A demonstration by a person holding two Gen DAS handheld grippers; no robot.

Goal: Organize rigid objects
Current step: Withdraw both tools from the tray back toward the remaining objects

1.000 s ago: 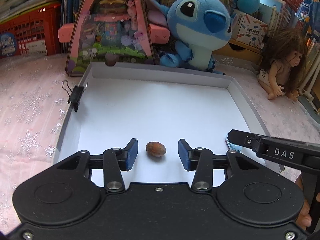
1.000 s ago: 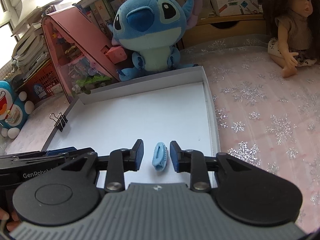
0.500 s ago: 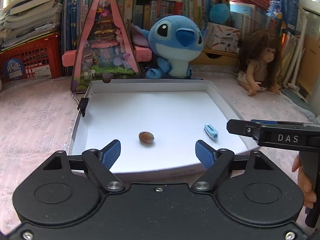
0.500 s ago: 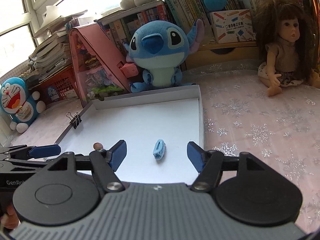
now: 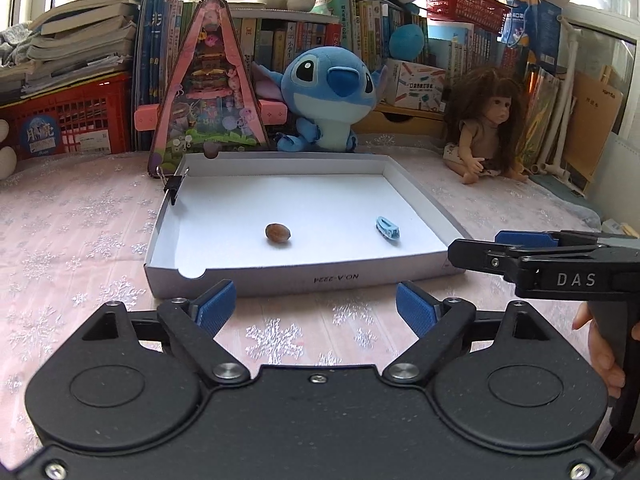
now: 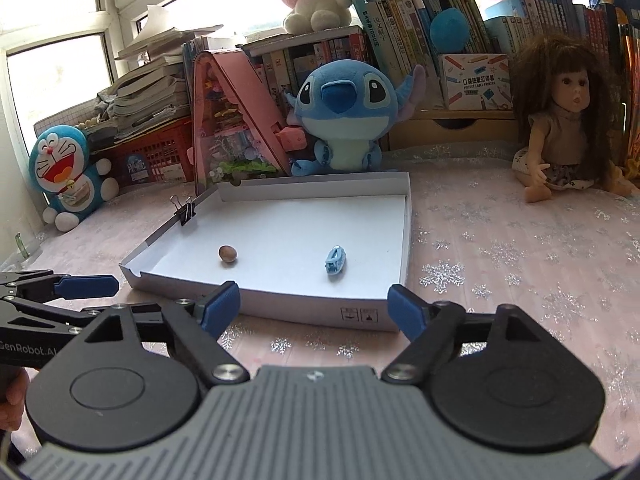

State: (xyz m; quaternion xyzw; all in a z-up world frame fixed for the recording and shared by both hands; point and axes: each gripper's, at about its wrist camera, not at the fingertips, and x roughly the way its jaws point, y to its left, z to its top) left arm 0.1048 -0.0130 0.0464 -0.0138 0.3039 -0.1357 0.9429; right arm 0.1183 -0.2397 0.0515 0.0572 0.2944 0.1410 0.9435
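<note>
Shallow white box sits on the worktop, which has a pink snowflake cloth on it. Inside the box: brown nut left of centre, light blue hair clip to its right, well apart, both lying on the box floor near the front wall. Black binder clip is clamped on the box's left wall. Left gripper is in front of the box, outside it, over the cloth; jaws spread wide and opening, nothing between them. Right gripper is also short of the box's front wall, jaws spread wide and opening, empty. Each gripper shows at the edge of the other's view. Behind the box: blue plush toy, pink triangular toy house, doll on the right, red crate on the left, books along the back.
</note>
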